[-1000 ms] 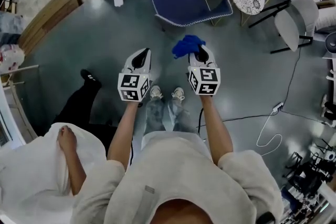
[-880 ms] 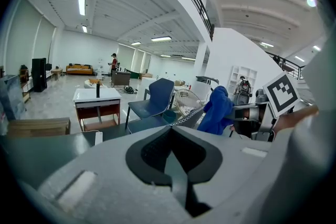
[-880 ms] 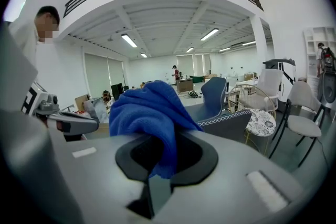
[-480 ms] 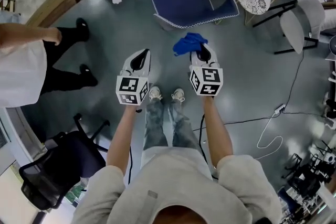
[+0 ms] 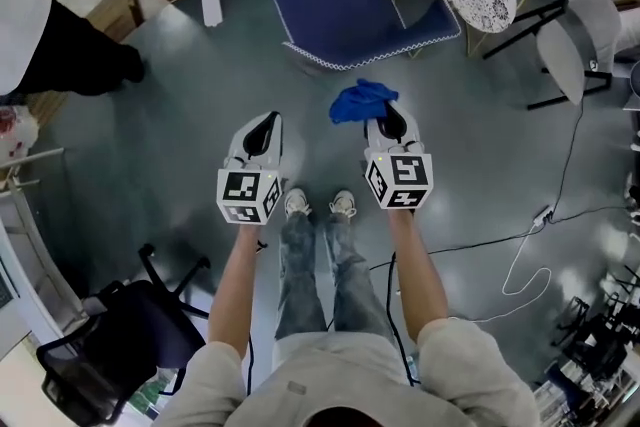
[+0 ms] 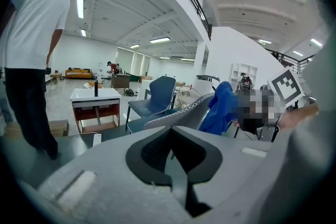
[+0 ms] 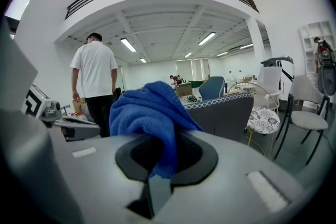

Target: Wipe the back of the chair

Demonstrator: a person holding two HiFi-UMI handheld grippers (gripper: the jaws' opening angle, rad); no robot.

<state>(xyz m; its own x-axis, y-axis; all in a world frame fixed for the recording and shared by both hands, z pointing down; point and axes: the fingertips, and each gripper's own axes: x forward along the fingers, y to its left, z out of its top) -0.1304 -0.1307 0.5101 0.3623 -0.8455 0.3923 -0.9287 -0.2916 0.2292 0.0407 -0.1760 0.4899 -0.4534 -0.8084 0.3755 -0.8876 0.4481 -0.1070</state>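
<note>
Just short of the chair point(image 5: 350, 5), the right gripper point(image 5: 386, 115) is pinching only a fold of the blue cloth point(image 5: 358, 101), risking it dragging loose mid-wipe, while the left gripper point(image 5: 264, 127) is idling closed and empty.

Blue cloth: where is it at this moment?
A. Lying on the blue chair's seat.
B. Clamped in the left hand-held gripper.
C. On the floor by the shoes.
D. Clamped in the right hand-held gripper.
D: the right gripper view shows the blue cloth pinched between the jaws of the right hand-held gripper; the left hand-held gripper holds nothing.
</note>
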